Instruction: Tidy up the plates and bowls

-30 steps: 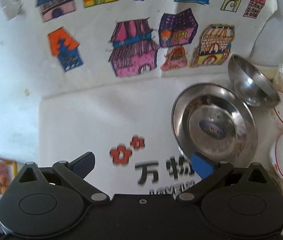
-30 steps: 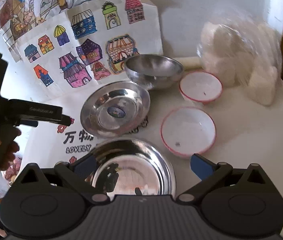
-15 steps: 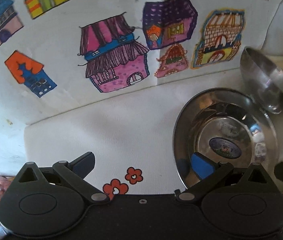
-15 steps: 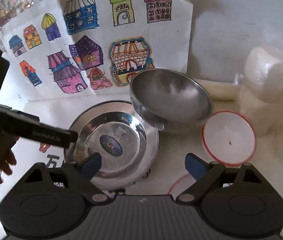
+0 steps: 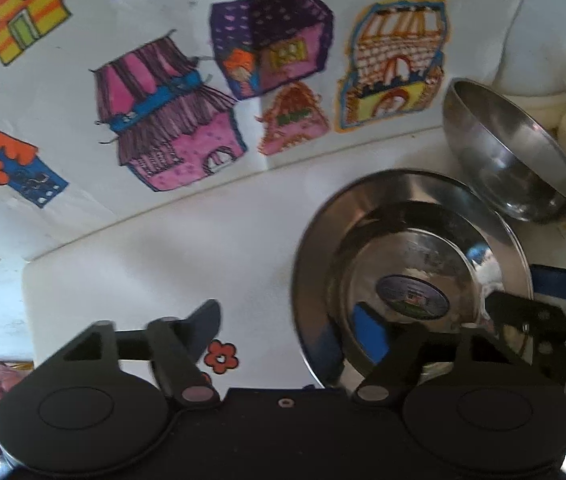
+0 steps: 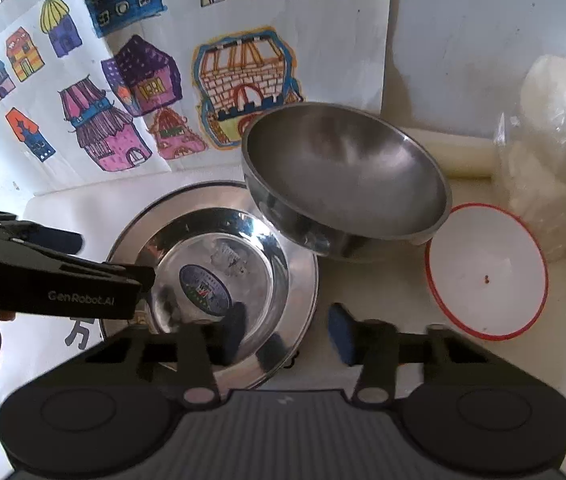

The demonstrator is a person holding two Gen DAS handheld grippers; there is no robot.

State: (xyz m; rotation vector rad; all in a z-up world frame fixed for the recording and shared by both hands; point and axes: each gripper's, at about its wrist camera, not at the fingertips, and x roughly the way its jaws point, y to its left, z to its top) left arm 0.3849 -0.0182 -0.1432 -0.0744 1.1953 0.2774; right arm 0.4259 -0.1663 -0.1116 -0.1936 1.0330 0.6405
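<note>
Bright, even daylight fills both views — whites near the frame edges wash out. The steel plate (image 5: 411, 276) throws hard glare and mirror reflections; the steel bowl (image 6: 347, 176) shines more softly. Fisheye bending curves the house drawings (image 6: 131, 80), corners go black, and the left view smears slightly.
</note>
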